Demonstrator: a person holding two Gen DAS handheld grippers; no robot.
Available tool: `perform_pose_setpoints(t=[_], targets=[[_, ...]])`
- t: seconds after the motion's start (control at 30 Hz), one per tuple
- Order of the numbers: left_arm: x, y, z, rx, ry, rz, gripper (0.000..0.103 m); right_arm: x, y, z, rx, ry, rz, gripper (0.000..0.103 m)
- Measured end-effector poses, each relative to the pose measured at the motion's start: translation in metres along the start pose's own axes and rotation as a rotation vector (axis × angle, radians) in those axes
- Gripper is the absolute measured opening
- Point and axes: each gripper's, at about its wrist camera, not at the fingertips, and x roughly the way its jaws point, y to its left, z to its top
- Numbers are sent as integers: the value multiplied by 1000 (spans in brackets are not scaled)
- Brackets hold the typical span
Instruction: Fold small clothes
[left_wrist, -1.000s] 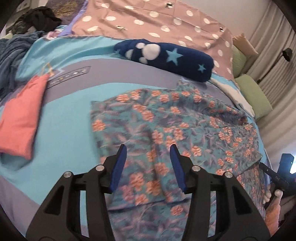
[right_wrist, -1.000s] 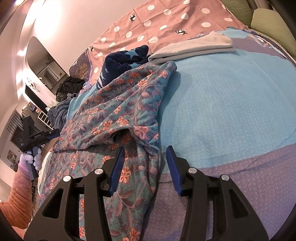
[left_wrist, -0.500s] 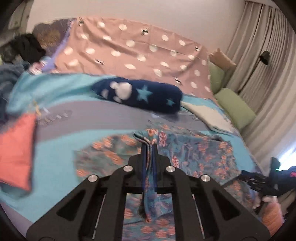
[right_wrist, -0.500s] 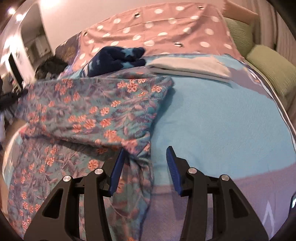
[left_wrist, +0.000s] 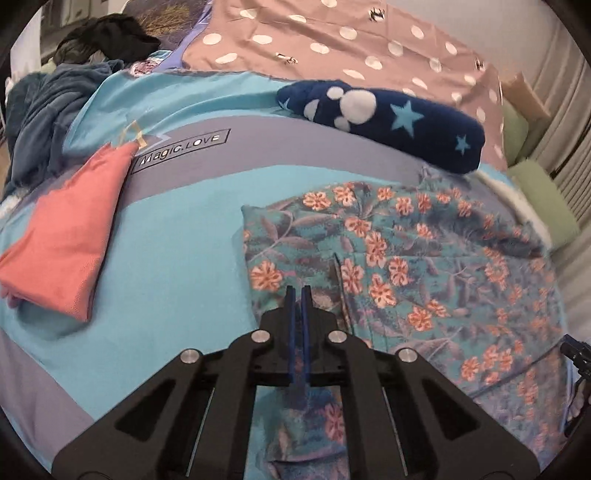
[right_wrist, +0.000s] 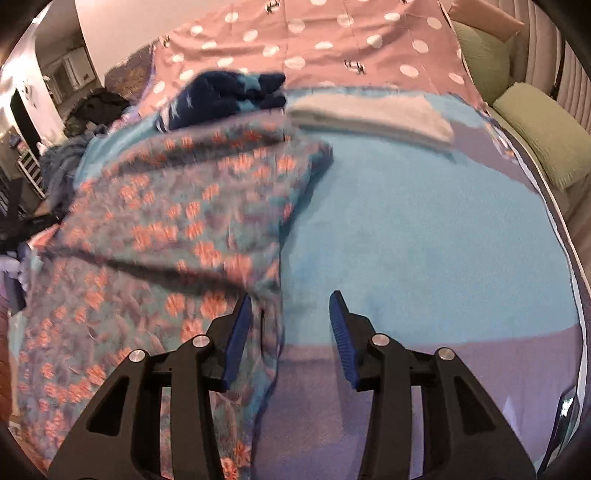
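We see the teal floral-print cotton garment (left_wrist: 402, 266) lying on the bed's turquoise-and-grey cover (left_wrist: 177, 229), centre-right of the left view, long axis running from lower centre to upper right, folded left edge straight. Open cover lies to its left, up to the folded coral-pink cloth (left_wrist: 62, 236) at left. Left tool (left_wrist: 298, 295) pinched tight on a garment fold, low at bottom centre. Right tool (right_wrist: 291, 314) spread wide, garment edge beside its left finger; bare cover on the right.
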Motion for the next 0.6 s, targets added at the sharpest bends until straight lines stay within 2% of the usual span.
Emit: perform_pose_setpoints(t=[0.03,0.07,0.13,0.17,0.27,0.4,0.53,0.6], targets=[[-4,0,3,7,-12,6,12,-2,-2,8,-4,-11,5,44],[-9,-2,8,20,-28,11,27,-3,-3,21,-11,-22,12,44],[-14,-8,22,31,-56,14,42,2,-1,48,-36,-24,65,45],[-16,-14,30,36,-62,10,44,10,2,68,-47,-17,101,45],[-5,-40,62,69,-48,-68,49,39,12,125,-33,29,194,45],[37,-89,98,126,25,-151,51,97,32,189,37,130,318,46],[89,-120,111,172,134,-132,53,151,44,210,106,266,310,46],[110,-129,112,192,181,-124,53,171,50,208,135,340,352,46]])
